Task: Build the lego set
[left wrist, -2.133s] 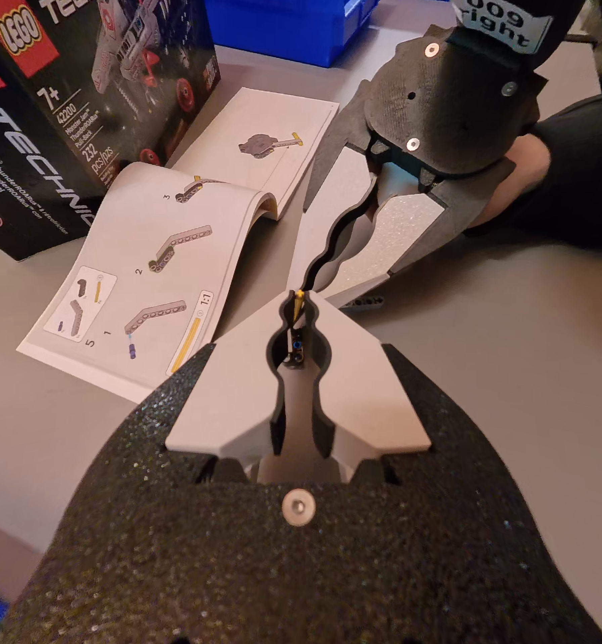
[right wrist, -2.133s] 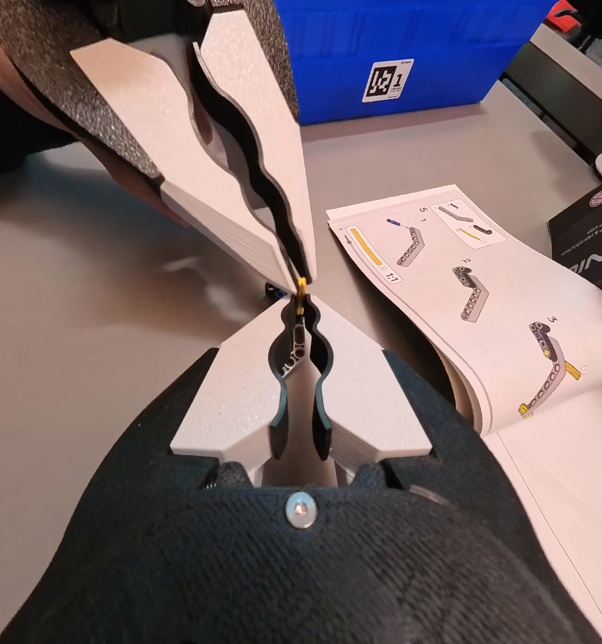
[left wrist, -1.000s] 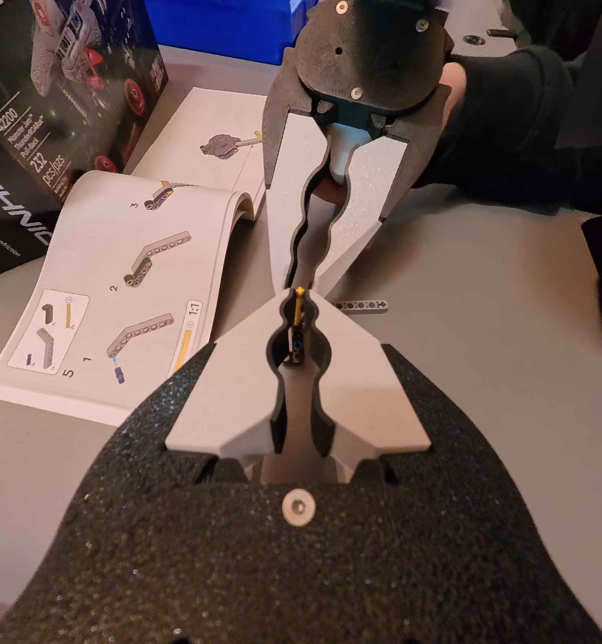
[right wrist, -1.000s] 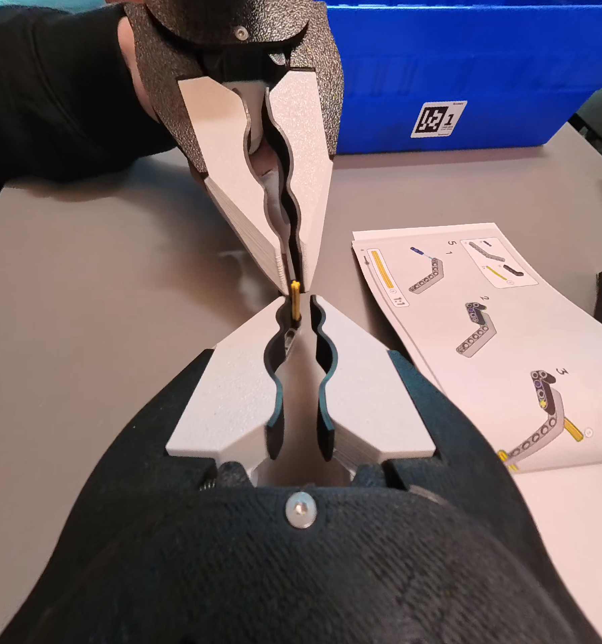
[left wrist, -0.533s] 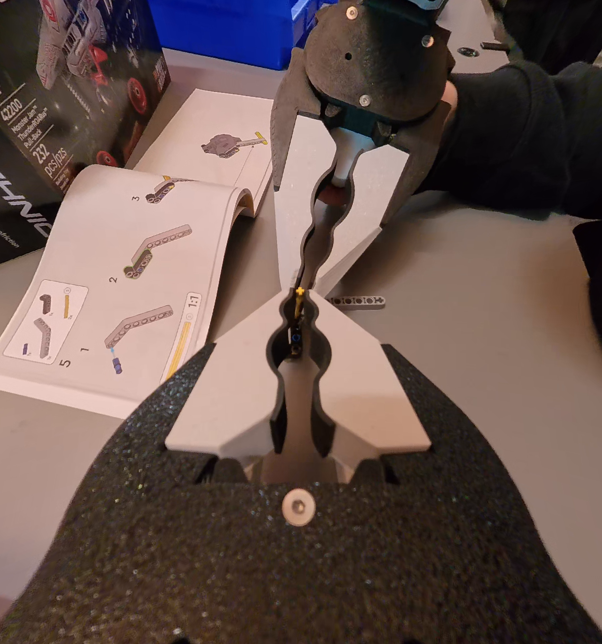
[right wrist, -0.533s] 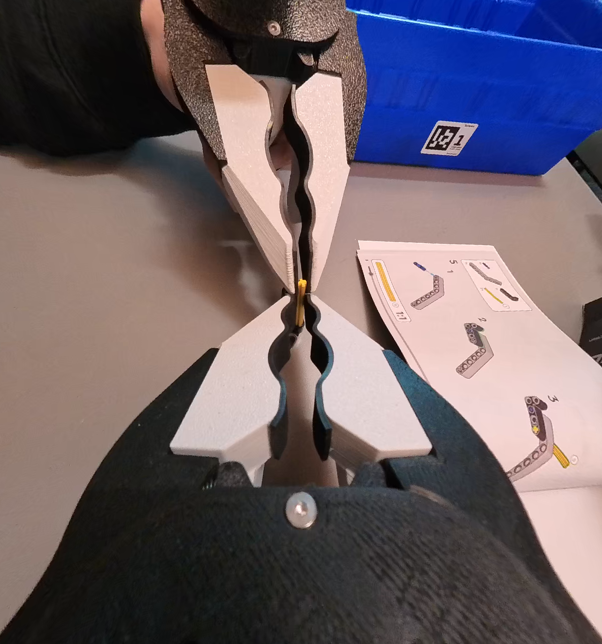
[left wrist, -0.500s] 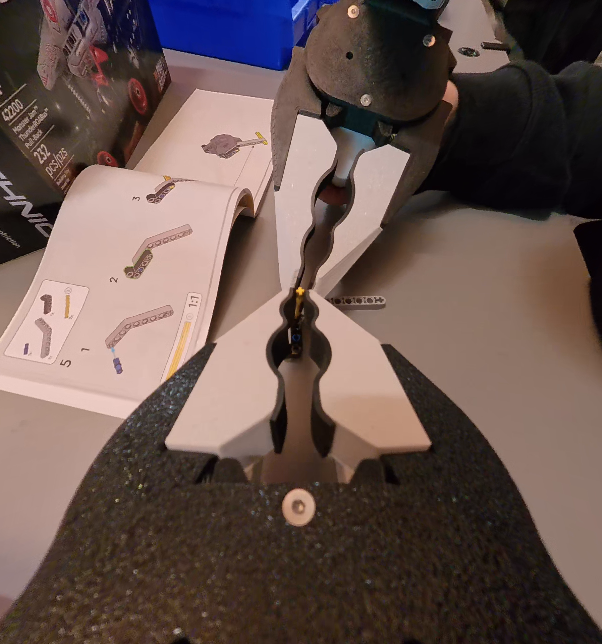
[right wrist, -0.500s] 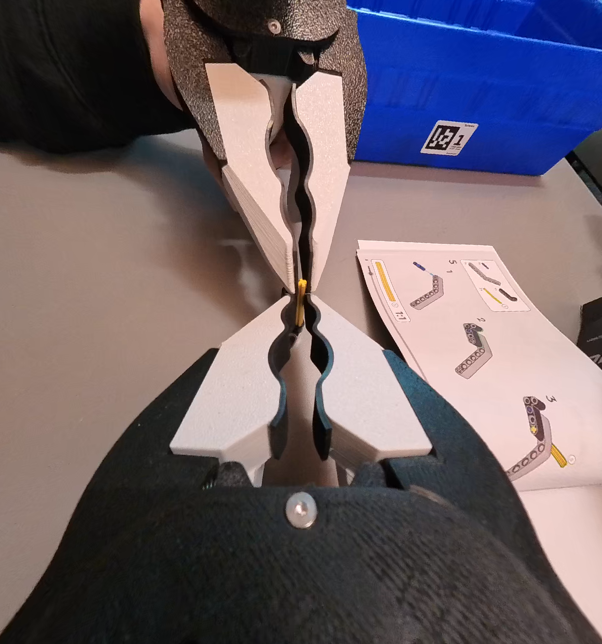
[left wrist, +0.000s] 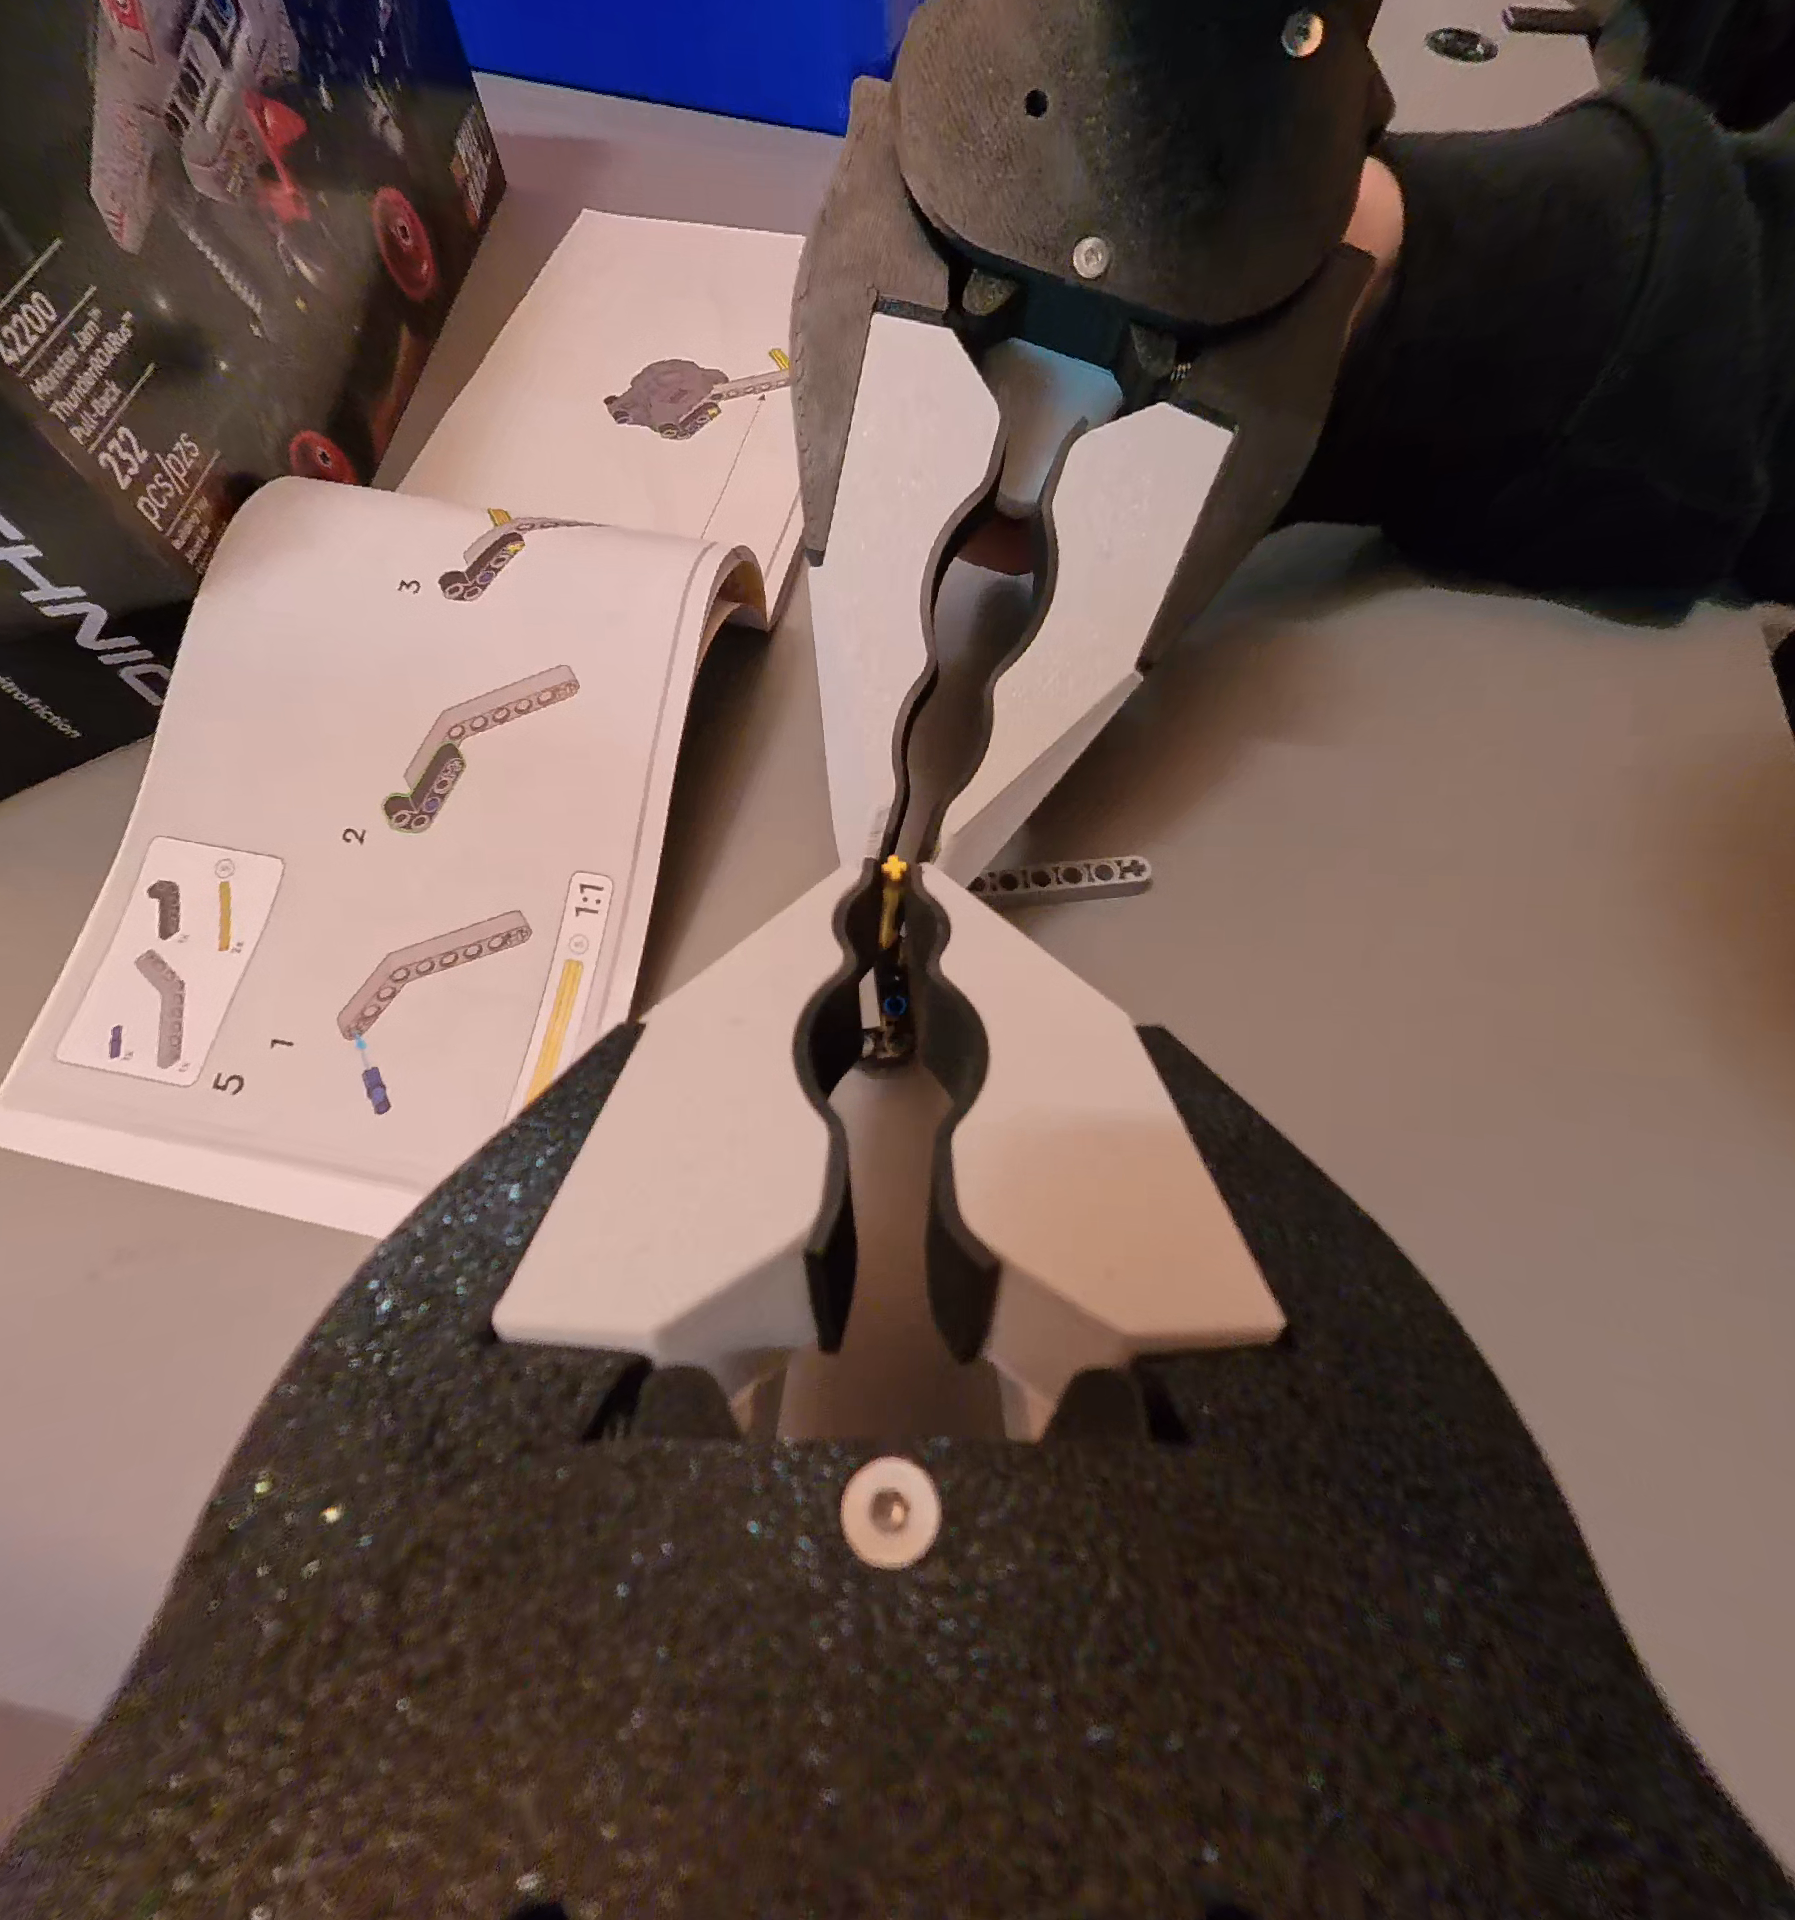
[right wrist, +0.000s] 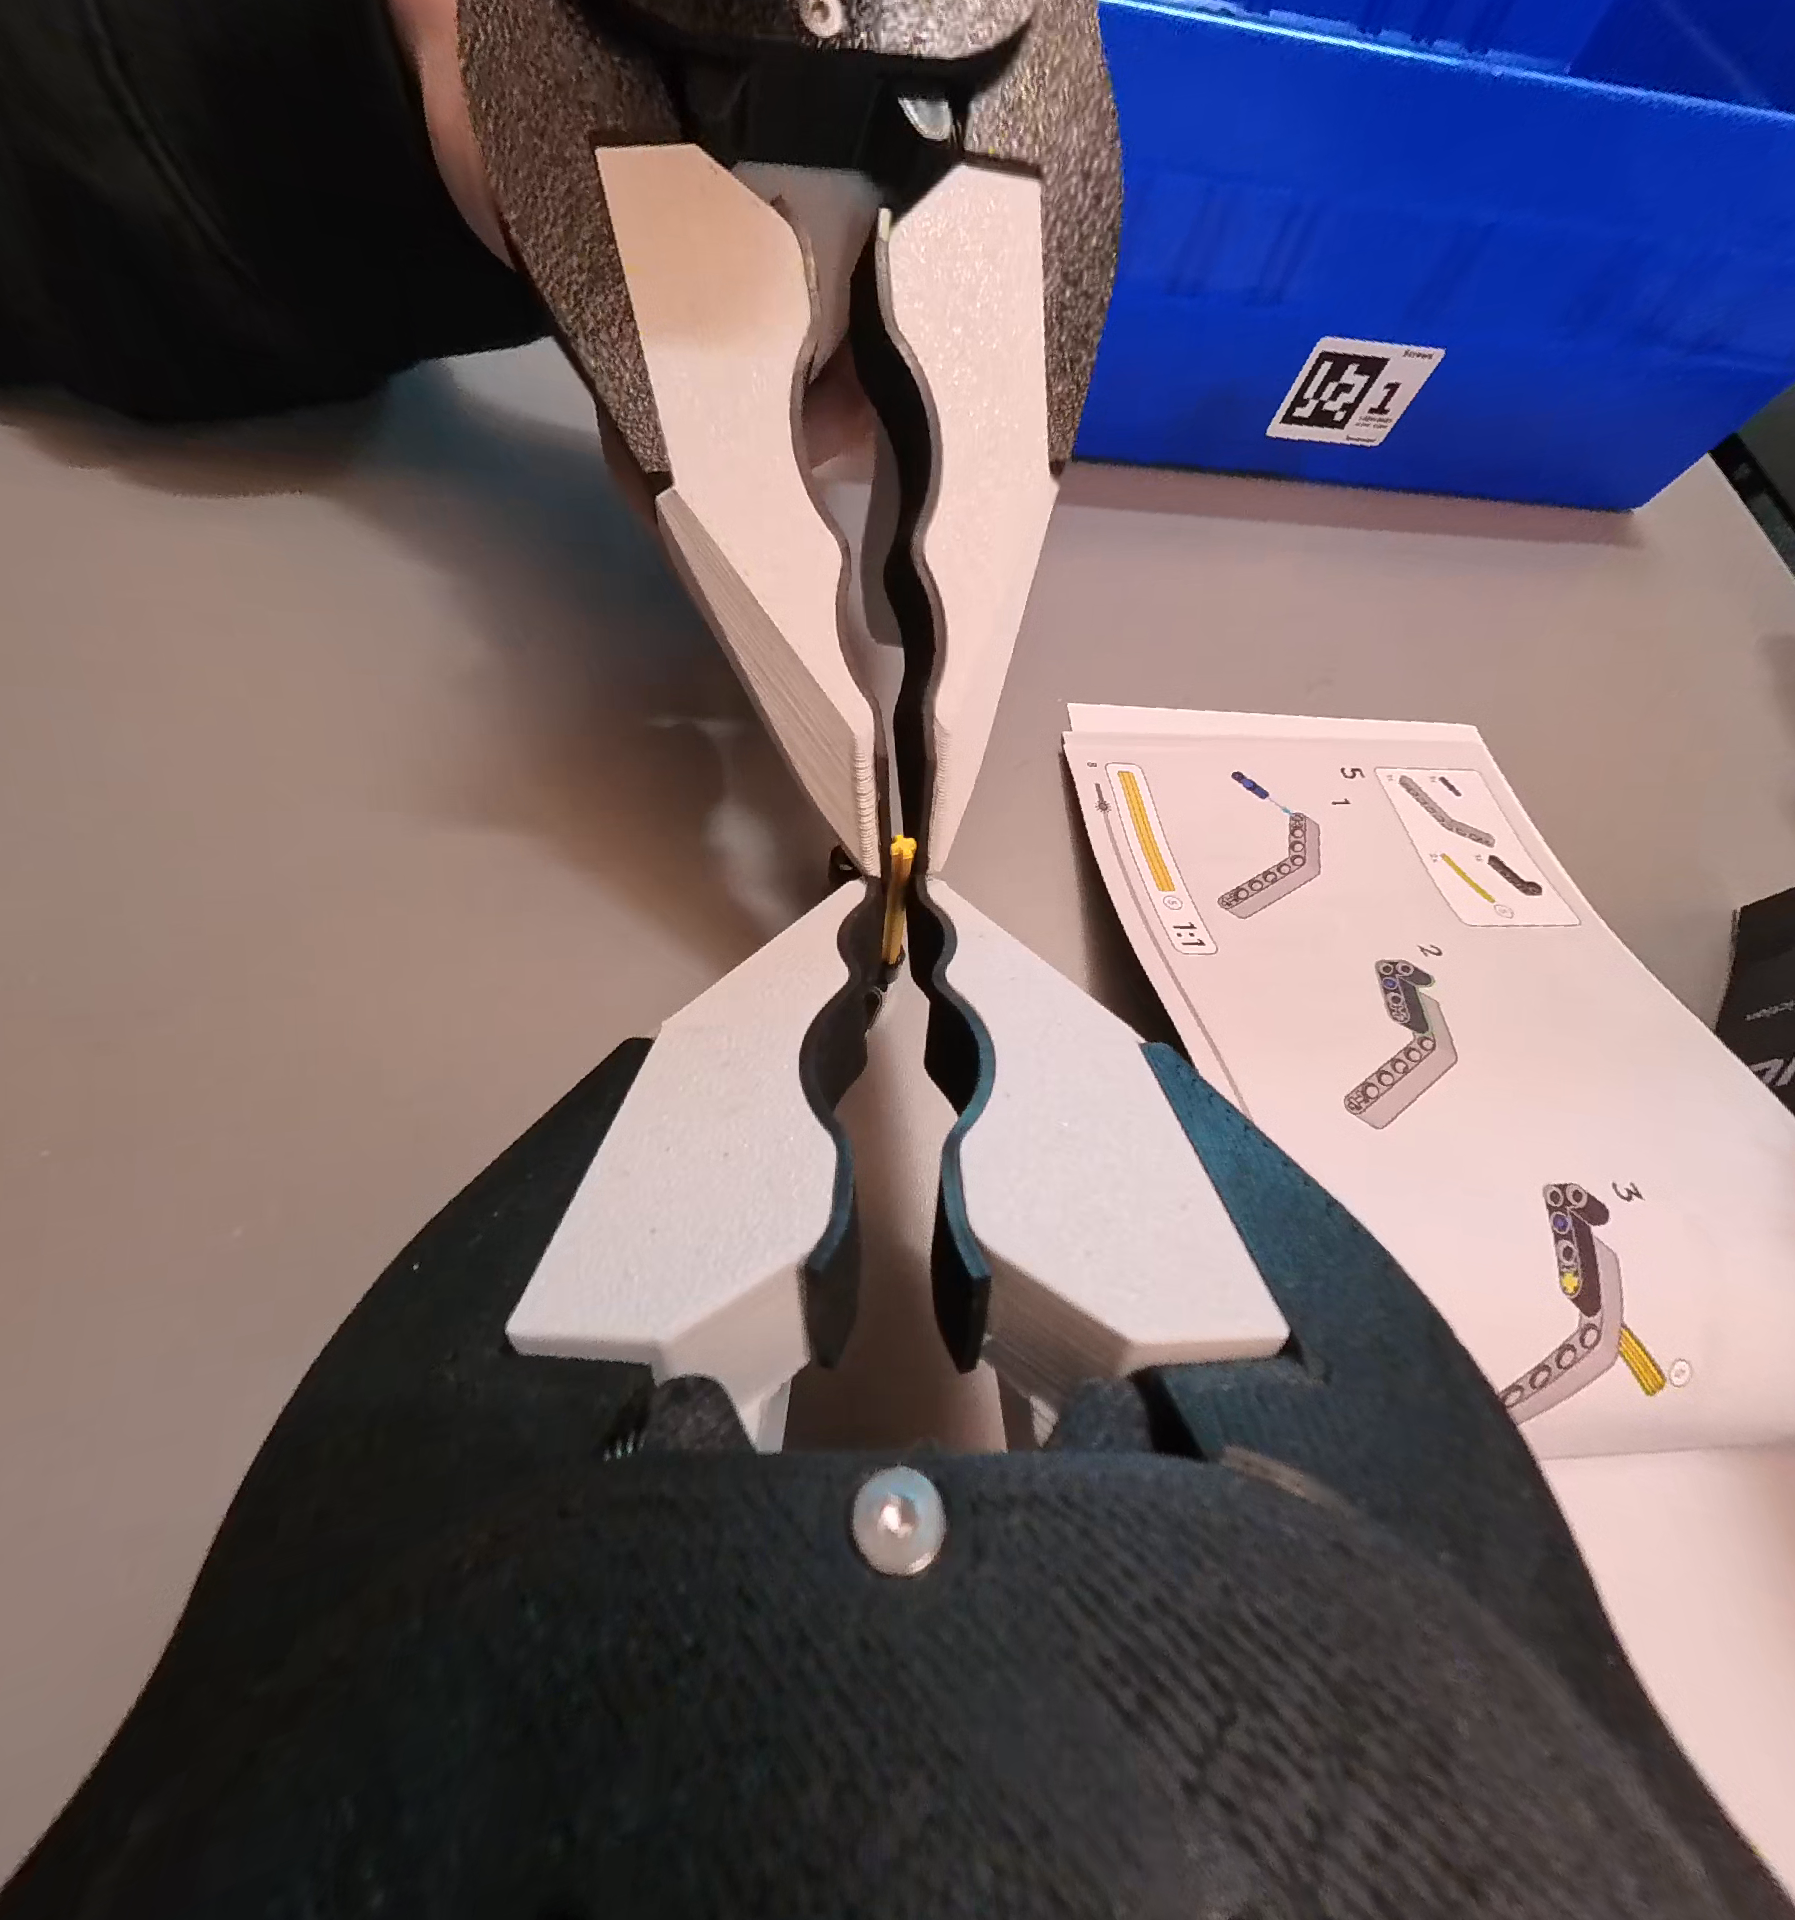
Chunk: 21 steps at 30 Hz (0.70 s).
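My left gripper [left wrist: 893, 883] is shut on a small black piece with a blue pin [left wrist: 893, 1005], and a thin yellow axle [left wrist: 890, 896] sticks out past its tips. My right gripper [right wrist: 898, 899] faces it tip to tip above the table and is shut on the same yellow axle [right wrist: 899, 896]. A dark piece [right wrist: 877, 992] sits just behind the axle between the right fingers. The right gripper also shows in the left wrist view [left wrist: 908, 831], and the left gripper in the right wrist view [right wrist: 898, 821]. A grey holed beam [left wrist: 1064, 876] lies on the table beside the tips.
The open instruction booklet [left wrist: 353, 831] lies left of the grippers; it also shows in the right wrist view [right wrist: 1444, 1039]. The black set box [left wrist: 93, 312] stands behind it. A blue bin [right wrist: 1444, 208] stands at the table's back. A black-sleeved arm [left wrist: 1599, 364] holds the right gripper.
The right gripper swung round to face the left one head-on, opened a little, then shut on the yellow axle. The two grippers now stand slightly closer together.
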Motion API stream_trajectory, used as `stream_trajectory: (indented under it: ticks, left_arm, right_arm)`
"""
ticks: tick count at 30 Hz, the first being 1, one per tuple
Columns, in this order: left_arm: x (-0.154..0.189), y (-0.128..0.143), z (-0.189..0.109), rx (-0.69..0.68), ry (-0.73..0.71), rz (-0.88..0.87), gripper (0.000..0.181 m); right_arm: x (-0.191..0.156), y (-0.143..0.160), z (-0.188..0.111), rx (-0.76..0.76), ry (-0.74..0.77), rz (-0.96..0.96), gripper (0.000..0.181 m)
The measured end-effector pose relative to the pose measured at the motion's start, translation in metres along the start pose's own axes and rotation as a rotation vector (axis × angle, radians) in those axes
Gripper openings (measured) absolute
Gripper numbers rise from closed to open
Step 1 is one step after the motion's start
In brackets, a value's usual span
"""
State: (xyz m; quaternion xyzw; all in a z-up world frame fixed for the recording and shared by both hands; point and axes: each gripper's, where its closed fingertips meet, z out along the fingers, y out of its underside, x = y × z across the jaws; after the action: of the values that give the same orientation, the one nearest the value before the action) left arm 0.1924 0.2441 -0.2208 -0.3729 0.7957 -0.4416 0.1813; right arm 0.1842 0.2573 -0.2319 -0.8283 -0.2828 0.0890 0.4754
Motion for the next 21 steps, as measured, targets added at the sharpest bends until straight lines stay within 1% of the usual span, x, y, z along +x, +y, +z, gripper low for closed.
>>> stream_trajectory:
  ticks: [1,9,12,15,18,21]
  left_arm:
    - [0.0,0.0,0.0,0.0,0.003,-0.004,0.001]
    - [0.001,0.0,0.002,-0.035,0.025,0.03,0.001]
    - [0.002,0.007,0.006,-0.089,0.04,0.068,0.001]
    - [0.003,0.008,0.006,-0.107,0.018,0.123,0.001]
    - [0.002,0.008,0.006,-0.075,0.051,0.052,0.001]
    - [0.001,0.012,0.009,-0.084,0.052,0.049,0.001]
  right_arm:
    - [0.0,0.0,0.0,-0.001,0.004,0.001,0.003]
    - [-0.001,0.001,-0.001,0.046,0.004,0.042,0.003]
    - [-0.002,0.009,0.003,-0.012,0.021,0.021,0.003]
    - [-0.004,0.008,0.003,-0.013,0.031,0.028,0.003]
    - [-0.003,0.009,0.003,-0.016,0.008,0.064,0.003]
    - [-0.003,0.013,0.006,-0.046,0.019,0.051,0.003]
